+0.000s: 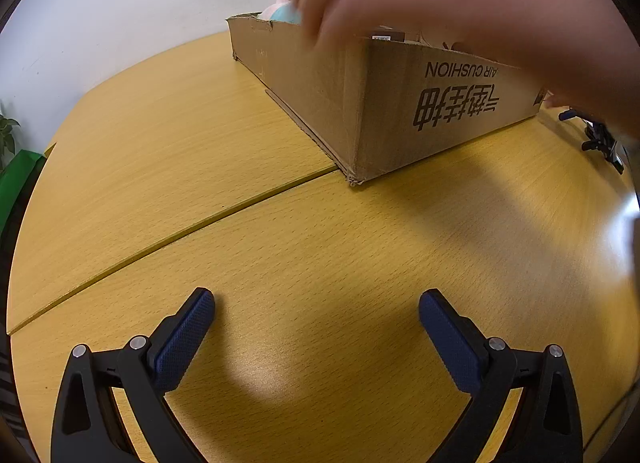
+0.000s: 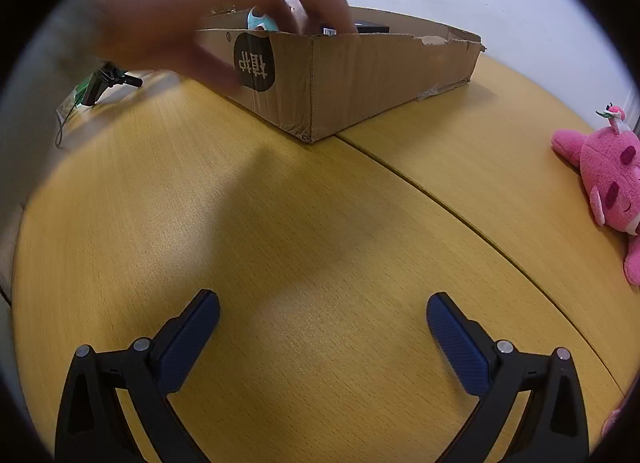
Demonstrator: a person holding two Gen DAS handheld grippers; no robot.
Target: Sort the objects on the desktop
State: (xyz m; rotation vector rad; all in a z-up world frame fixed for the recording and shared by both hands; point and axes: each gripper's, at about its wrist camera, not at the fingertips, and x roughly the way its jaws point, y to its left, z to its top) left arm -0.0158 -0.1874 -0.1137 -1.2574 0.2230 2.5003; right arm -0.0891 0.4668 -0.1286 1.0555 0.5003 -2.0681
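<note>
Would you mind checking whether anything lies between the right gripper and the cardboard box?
On the table nothing does: bare wood runs from the open right gripper to the cardboard box. A blurred bare hand reaches over the box's near corner, so the way in from above is partly blocked.

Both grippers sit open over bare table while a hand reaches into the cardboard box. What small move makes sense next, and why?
Probably hold both grippers still until the hand clears the cardboard box. The left gripper and right gripper are open and empty over the table, and the blurred hand is over the box. After that, the right gripper might go for the pink plush toy lying off to its right.
</note>
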